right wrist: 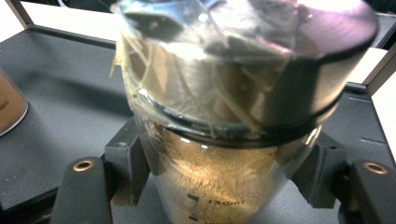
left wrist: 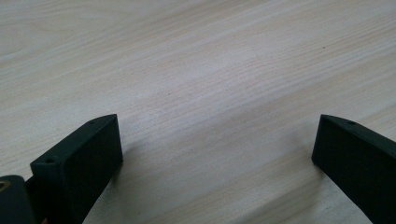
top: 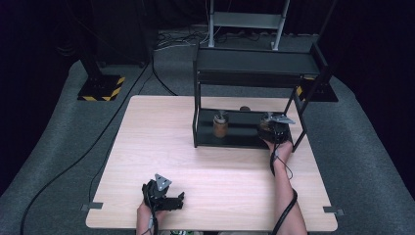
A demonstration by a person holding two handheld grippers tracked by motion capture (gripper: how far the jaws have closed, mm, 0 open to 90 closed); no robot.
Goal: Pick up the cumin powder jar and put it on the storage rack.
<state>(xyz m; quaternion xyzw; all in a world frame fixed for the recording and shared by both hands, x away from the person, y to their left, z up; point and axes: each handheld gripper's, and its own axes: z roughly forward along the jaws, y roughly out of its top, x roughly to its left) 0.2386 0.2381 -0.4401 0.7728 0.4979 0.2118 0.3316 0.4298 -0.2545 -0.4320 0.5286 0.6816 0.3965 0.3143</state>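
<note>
At the near edge of the surface, the left tool rests idle, its jaws standing wide apart with bare wood between them and nothing held.

Farther off and to the right, the right tool reaches into the lower shelf of the black rack that stands at the far side of the surface. Its jaws are clenched on a glass jar: the right gripper view shows one jaw on each side of the jar's lower body, below the dark lid wrapped in crumpled clear film. The jar holds a brownish powder and carries measuring marks low on its wall. It stands upright or nearly so; whether its base sits on the shelf or is lifted just clear cannot be told.

To the left of it on the same shelf stands a second jar with brown contents, well apart from the held one.

As a judgement, the grasp is made and the work is at its middle: either setting the jar down on the shelf or taking it out is still to be done.
</note>
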